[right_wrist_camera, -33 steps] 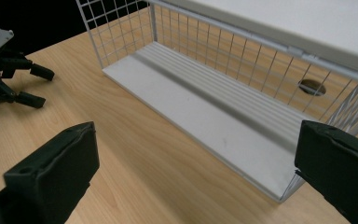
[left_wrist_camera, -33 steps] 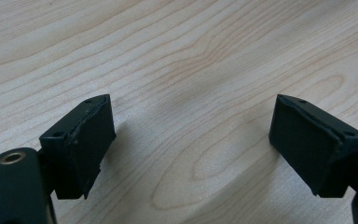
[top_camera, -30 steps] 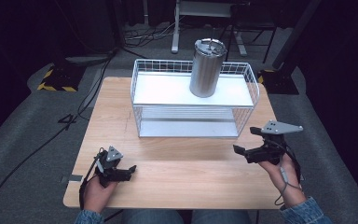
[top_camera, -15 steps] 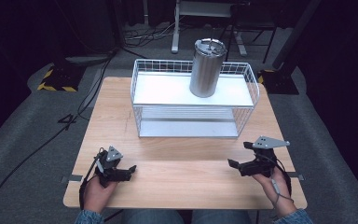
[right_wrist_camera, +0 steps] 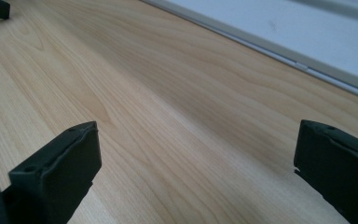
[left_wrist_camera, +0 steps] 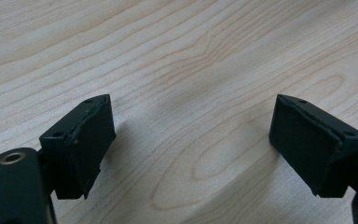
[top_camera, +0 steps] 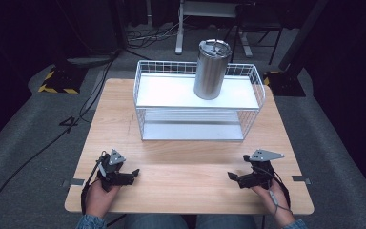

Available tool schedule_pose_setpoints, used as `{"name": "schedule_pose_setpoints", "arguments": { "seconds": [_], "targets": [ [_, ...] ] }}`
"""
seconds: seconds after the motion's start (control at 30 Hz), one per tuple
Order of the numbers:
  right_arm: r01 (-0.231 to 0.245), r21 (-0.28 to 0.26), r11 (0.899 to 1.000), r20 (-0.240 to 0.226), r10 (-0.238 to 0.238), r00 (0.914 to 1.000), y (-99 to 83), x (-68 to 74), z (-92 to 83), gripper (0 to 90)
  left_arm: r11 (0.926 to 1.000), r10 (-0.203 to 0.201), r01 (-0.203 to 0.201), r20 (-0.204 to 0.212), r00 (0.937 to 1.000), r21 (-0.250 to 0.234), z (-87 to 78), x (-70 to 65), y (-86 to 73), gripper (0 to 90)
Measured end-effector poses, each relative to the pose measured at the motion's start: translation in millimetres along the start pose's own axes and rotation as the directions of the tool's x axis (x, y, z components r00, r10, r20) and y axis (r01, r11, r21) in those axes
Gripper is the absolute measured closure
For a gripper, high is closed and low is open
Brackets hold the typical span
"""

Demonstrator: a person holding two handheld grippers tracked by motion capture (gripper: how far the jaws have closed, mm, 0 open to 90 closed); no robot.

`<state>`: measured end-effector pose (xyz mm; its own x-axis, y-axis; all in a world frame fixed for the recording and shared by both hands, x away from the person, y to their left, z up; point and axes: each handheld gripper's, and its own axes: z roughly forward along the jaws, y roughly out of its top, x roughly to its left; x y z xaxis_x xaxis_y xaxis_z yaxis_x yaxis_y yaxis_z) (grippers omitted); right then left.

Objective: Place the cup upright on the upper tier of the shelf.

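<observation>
A steel tumbler (top_camera: 211,69) stands upright on the top shelf of a white wire rack (top_camera: 198,102) at the middle back of the wooden table (top_camera: 181,181). My left gripper (top_camera: 132,174) rests on the table near the front left corner, open, with bare wood between its pads (left_wrist_camera: 81,144). At the front right my right gripper (top_camera: 232,177) lies low on the table, open too, and its pads (right_wrist_camera: 58,172) frame bare wood. The rack's white base edge (right_wrist_camera: 279,44) runs across the top of the right gripper view.
The rack has a lower shelf (top_camera: 193,129) with nothing on it. Bare wood lies between the two grippers. Beyond the table are grey floor, cables (top_camera: 38,152), a yellow-black striped block (top_camera: 57,78) and desk legs (top_camera: 178,28) in the dark.
My right gripper has come down and back toward the front right of the table, from beside the rack to resting low on the wood. The left gripper has stayed put.
</observation>
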<state>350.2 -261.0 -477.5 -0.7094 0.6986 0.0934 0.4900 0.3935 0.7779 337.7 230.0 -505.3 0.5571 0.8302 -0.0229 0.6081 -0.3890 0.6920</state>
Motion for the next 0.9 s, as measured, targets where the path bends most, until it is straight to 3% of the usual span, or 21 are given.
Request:
{"name": "schedule_pose_setpoints", "arguments": {
  "seconds": [0.43, 0.9],
  "targets": [
    [0.001, 0.049, 0.999, 0.027, -0.002, 0.9996, -14.1, 8.5, 13.0, 1.5, 1.0000, 0.000, 0.000, 0.000, 1.0000, 0.000, 0.0, 0.0, 0.0, 14.7],
    [0.033, 0.094, 0.995, 0.055, -0.038, 0.9977, -18.9, 12.5, 21.1, 1.9, 1.0000, 0.000, 0.000, -0.001, 1.0000, 0.001, -0.1, 0.0, 0.0, 14.8]
  ]
}}
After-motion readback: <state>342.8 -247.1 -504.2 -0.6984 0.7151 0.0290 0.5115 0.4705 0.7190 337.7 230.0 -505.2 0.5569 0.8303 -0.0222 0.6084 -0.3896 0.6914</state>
